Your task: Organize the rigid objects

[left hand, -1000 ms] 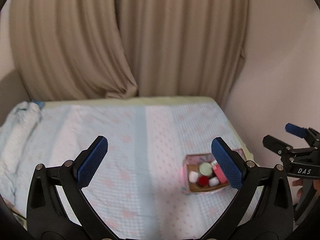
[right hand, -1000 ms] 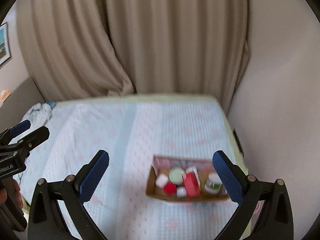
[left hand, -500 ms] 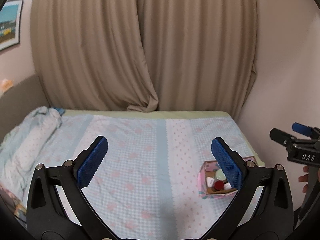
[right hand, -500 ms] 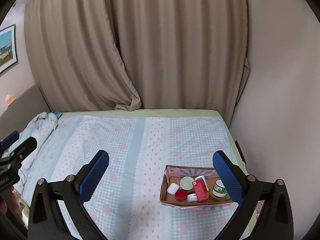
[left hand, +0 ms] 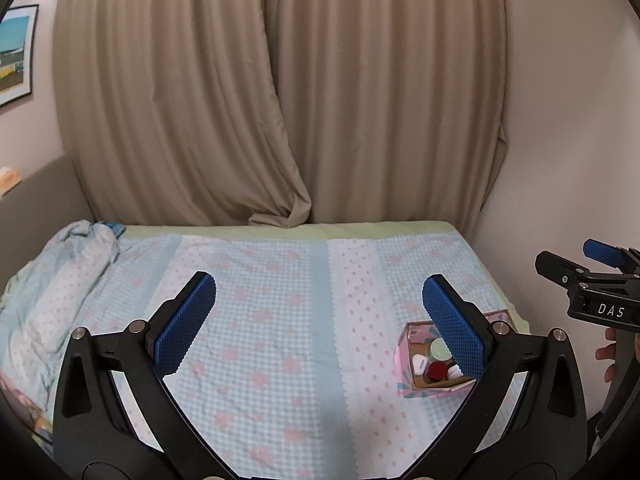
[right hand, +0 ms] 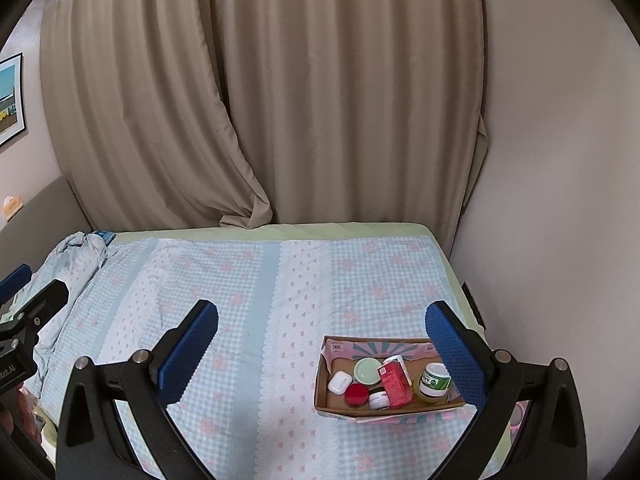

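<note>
Inventory, from my remote seat. Cardboard box (right hand: 390, 380): on the bed (right hand: 256, 300), near its right edge by the wall; stiff walls, light, likely to slide on the sheet.

Contents, all rigid:
- red carton (right hand: 394, 384), upright, light; take by its flat sides.
- green-labelled jar (right hand: 434, 379), probably glass, heavier and slick; grip below the lid.
- pale green lid (right hand: 367, 371)
- red-lidded pot (right hand: 357, 395)
- white earbud case (right hand: 339, 382), smooth, slippery.

Left gripper (left hand: 320, 322) and right gripper (right hand: 322, 334): jaws spread wide, empty, above the bed.
</note>
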`<move>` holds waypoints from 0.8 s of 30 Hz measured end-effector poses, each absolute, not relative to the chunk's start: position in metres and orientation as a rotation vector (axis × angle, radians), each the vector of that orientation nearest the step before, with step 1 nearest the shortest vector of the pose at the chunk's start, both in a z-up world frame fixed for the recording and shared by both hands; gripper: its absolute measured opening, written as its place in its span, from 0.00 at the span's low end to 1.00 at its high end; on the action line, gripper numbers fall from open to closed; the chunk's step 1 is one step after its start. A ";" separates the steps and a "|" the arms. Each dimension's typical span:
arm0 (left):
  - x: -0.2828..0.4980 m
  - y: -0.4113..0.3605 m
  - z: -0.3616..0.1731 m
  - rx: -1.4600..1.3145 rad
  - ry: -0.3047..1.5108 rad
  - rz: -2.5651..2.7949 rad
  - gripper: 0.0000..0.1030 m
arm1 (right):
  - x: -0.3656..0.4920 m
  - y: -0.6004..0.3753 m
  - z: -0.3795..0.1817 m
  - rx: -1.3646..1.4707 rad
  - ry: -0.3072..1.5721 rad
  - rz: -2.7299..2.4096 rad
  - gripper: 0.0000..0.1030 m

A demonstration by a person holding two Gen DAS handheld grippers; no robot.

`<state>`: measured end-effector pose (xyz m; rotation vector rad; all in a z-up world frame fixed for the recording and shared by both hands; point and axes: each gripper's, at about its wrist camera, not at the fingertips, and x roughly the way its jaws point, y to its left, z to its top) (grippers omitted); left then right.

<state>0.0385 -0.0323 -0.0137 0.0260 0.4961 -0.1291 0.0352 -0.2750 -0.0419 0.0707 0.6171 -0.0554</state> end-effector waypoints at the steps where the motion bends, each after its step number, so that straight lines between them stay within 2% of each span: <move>1: 0.038 -0.032 -0.014 0.025 0.497 -0.130 1.00 | 0.035 -0.274 -0.041 0.069 0.617 -0.056 1.00; 24: 0.040 -0.030 -0.015 0.025 0.503 -0.139 1.00 | 0.032 -0.270 -0.041 0.061 0.621 -0.057 1.00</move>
